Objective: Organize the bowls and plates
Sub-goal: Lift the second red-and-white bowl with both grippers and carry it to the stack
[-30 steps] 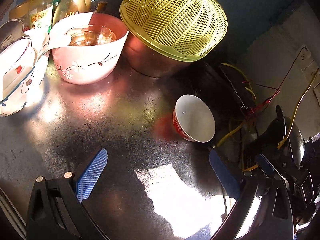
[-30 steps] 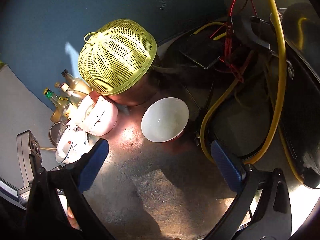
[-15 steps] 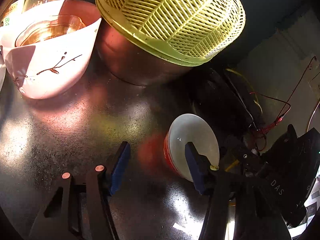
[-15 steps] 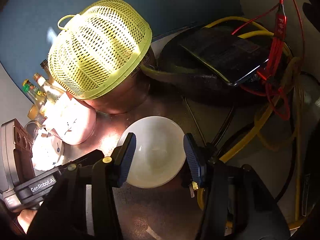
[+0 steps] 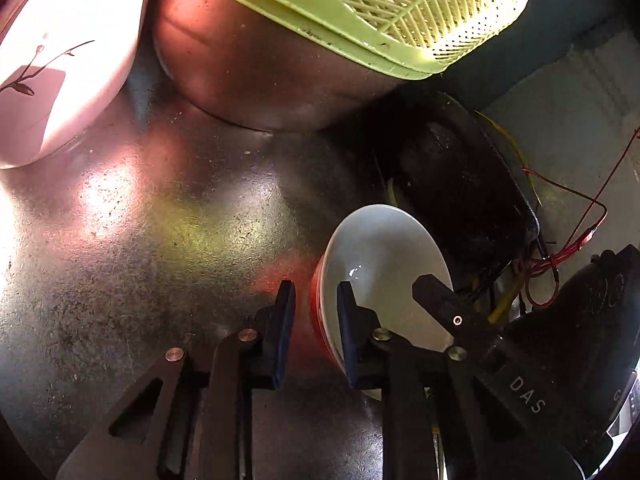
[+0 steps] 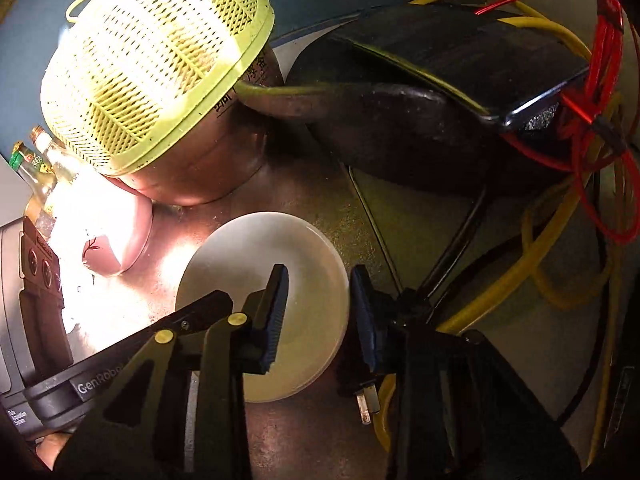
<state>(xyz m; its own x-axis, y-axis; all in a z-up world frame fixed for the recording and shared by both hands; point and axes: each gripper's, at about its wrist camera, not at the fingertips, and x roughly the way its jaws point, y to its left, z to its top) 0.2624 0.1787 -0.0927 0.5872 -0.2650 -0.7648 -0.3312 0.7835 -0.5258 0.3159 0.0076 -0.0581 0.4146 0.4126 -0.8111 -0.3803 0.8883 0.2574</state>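
Note:
A small bowl point(image 5: 384, 256), red outside and white inside, stands on the metal worktop point(image 5: 160, 240). My left gripper point(image 5: 316, 332) straddles its near-left rim, one blue pad inside and one outside. The jaws are closing, and a thin gap shows at the outer pad. My right gripper point(image 6: 320, 316) straddles the opposite rim of the same bowl point(image 6: 260, 280). Its jaws are closing too, and the inner pad stands off the wall. The right gripper's finger point(image 5: 436, 292) shows over the bowl's far side in the left wrist view.
An upturned yellow-green basket point(image 6: 148, 68) covers a metal pot point(image 5: 260, 72) just behind the bowl. A pink-white bowl with a branch motif point(image 5: 60, 72) stands at the left, with bottles point(image 6: 40, 160) beyond it. A black pan point(image 6: 400, 128), yellow cables point(image 6: 520, 268) and red wires point(image 6: 592, 120) crowd the right.
Both grippers have come down and forward onto the small bowl. Their jaws have narrowed from wide open to a small gap around its opposite rims.

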